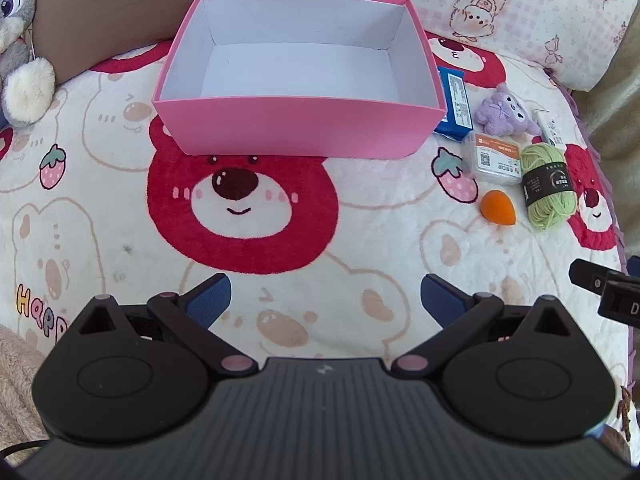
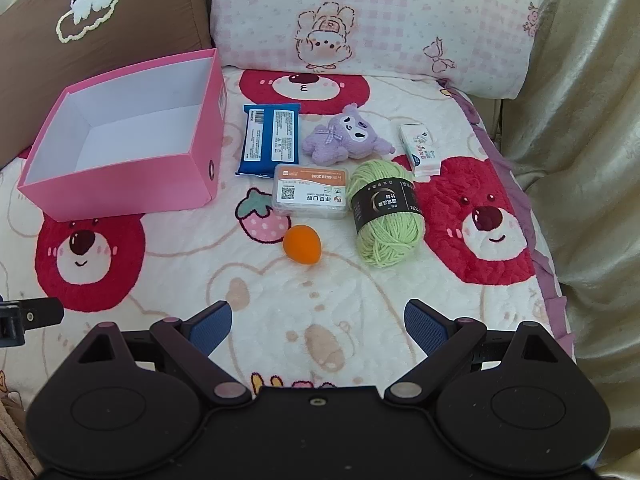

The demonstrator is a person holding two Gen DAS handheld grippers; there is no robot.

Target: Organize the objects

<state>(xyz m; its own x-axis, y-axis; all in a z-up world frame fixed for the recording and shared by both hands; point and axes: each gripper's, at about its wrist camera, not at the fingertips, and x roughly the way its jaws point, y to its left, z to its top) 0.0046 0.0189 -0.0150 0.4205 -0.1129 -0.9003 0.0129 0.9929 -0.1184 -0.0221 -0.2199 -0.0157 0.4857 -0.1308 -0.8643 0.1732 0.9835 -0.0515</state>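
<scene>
Right tool (image 2: 318, 320) wide apart, orange sponge (image 2: 302, 251) just ahead, untouched.

1. The left black two-finger gripper with blue ribbed pads (image 1: 325, 300) tilts steeply downward, jaws spread wide, nothing between them.
2. The right black gripper with blue textured pads (image 2: 318, 326) angles down likewise, jaws wide apart, gripping nothing.

I note a bear-print blanket (image 2: 192, 280) covering the surface, a brown cushion (image 2: 100, 32) upper left, a pink checked pillow (image 2: 400, 12) top centre, and a grey plush rabbit (image 1: 16, 40) at far left.
</scene>
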